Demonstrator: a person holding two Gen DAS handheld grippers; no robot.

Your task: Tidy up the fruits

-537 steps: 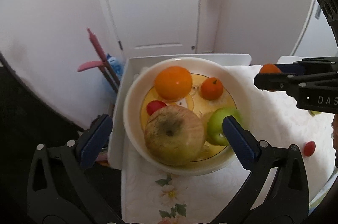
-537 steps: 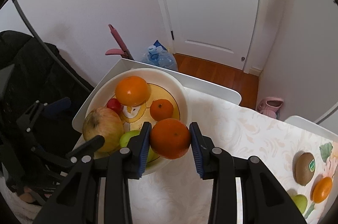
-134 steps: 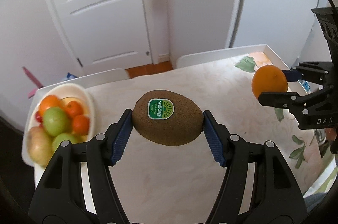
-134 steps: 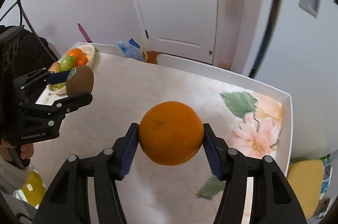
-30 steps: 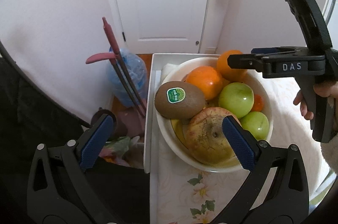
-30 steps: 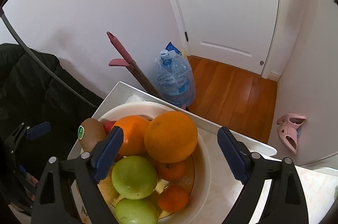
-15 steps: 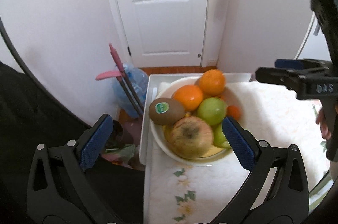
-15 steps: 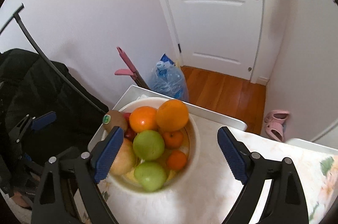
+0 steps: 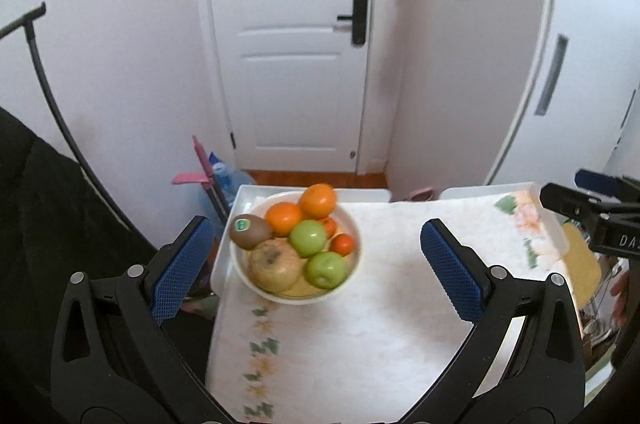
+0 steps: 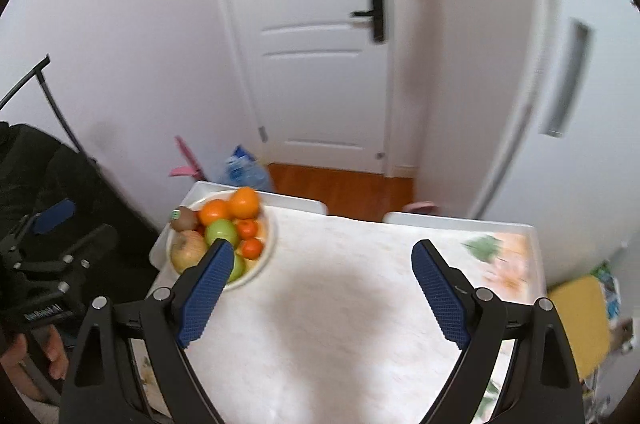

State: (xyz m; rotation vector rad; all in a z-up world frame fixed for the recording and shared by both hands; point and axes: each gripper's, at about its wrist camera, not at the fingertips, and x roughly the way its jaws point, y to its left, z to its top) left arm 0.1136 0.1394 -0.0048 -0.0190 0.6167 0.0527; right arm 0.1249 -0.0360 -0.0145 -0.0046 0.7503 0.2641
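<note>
A white bowl stands at the far left corner of the table, also in the right wrist view. It holds a kiwi, oranges, green apples, a yellowish apple and small tangerines. My left gripper is open and empty, raised above and in front of the bowl. My right gripper is open and empty over the middle of the table, well back from the bowl.
The table carries a white floral cloth inside a white raised rim. Behind it are a white door, a water bottle and a pink tool on the floor. A yellow seat is at the right.
Both grippers have pulled back and up from the bowl, which now looks smaller and farther. Earlier, the kiwi and the orange were let go into the bowl.
</note>
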